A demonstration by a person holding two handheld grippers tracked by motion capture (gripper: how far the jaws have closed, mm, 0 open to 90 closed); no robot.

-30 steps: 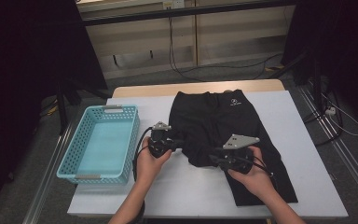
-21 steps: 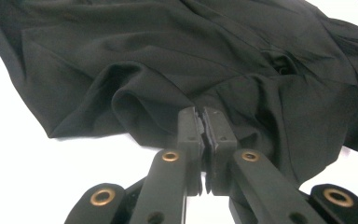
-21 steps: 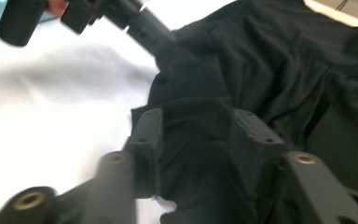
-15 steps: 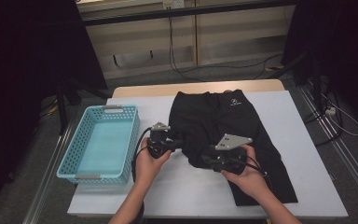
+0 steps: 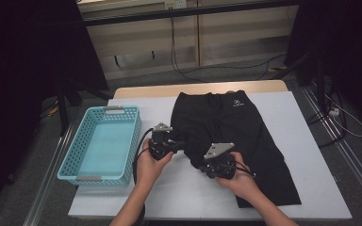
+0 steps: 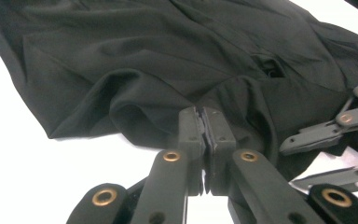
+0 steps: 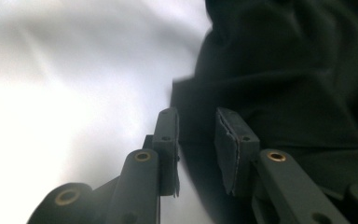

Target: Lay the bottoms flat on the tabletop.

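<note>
the right gripper (image 5: 206,165) has slid toward the left gripper (image 5: 178,145), jaws just closing around the black shorts' (image 5: 235,136) hem; left stays clamped on it.

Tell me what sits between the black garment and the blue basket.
Nothing visible blocks it. Bare white table lies between the black garment and the blue basket; only the left gripper, shut on the garment's edge, with its hand and cable, is on that side.
</note>
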